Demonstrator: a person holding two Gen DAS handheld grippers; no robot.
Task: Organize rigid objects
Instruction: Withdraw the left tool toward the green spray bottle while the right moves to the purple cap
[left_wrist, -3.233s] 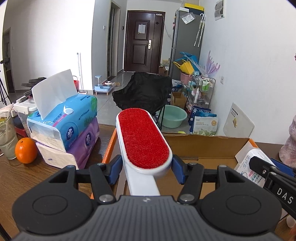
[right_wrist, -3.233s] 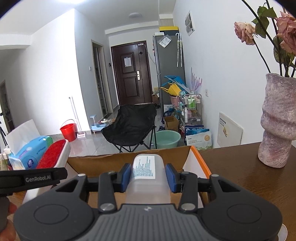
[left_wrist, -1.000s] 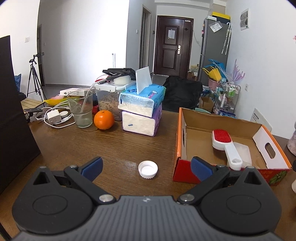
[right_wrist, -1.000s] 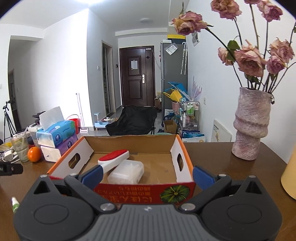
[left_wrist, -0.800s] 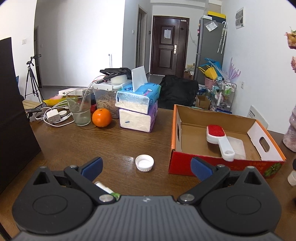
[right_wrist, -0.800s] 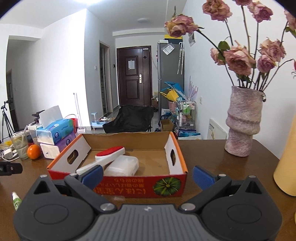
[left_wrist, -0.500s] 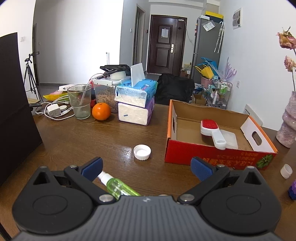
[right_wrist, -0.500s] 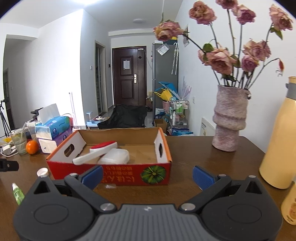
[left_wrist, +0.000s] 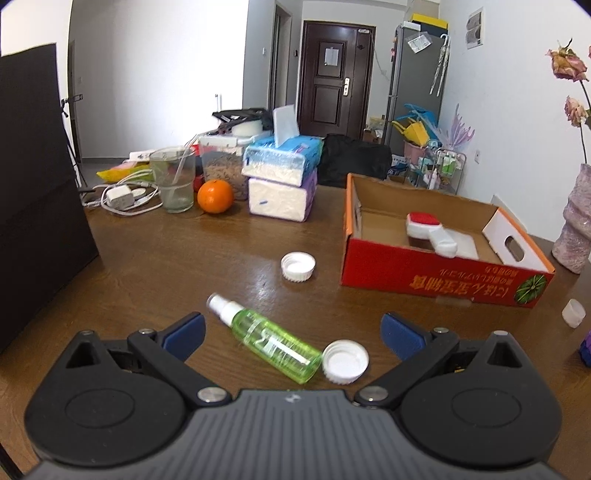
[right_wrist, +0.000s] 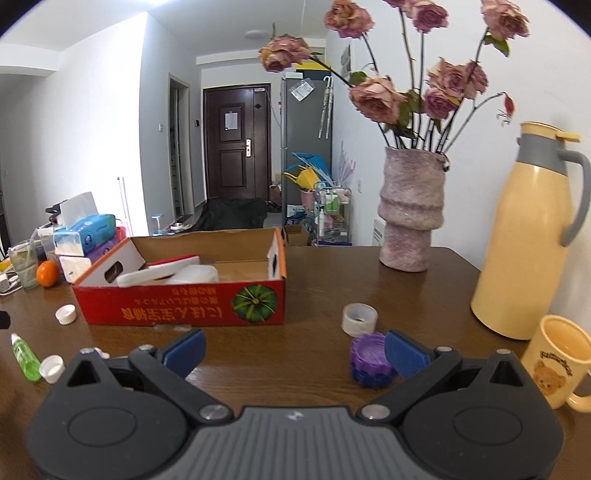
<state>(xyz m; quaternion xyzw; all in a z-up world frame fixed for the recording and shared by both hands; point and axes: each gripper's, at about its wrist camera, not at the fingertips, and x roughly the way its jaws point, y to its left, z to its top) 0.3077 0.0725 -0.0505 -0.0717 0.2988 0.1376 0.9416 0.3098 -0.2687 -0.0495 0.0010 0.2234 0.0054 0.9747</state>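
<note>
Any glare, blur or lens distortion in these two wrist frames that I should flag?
Left wrist: strong fisheye bowing, dark vignette corners; a soft sheen on the table beside the green spray bottle; near objects sharp, the frame's edges soft. Right wrist: same barrel distortion; the thermos leans with the curve; bright ceiling glare top left; the cardboard box is legible.
</note>
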